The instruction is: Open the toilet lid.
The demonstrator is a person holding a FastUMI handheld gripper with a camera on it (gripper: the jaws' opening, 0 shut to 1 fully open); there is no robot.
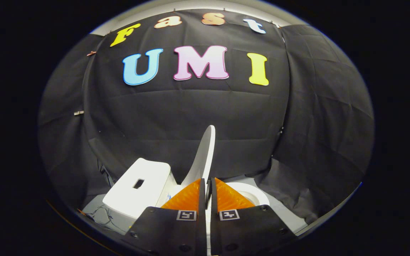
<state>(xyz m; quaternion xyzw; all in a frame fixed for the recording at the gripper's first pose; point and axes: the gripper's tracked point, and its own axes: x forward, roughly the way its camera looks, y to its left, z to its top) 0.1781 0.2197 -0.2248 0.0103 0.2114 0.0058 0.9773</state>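
Note:
The white toilet lid (205, 153) stands raised and nearly upright. I see it edge-on, rising from between my fingers. My gripper (207, 181) is shut on the lid's lower edge, and a thin white strip of lid shows in the narrow gap between the fingers. To the right, just beyond the fingers, part of the white seat ring (253, 193) lies uncovered. The white tank (137, 192), with a small rectangular opening on its top, sits to the left of the lid.
Black cloth walls close in the booth behind and on both sides of the toilet. Thin wires (100, 213) lie on the pale floor left of the tank. A strip of pale floor (287, 217) shows right of the bowl.

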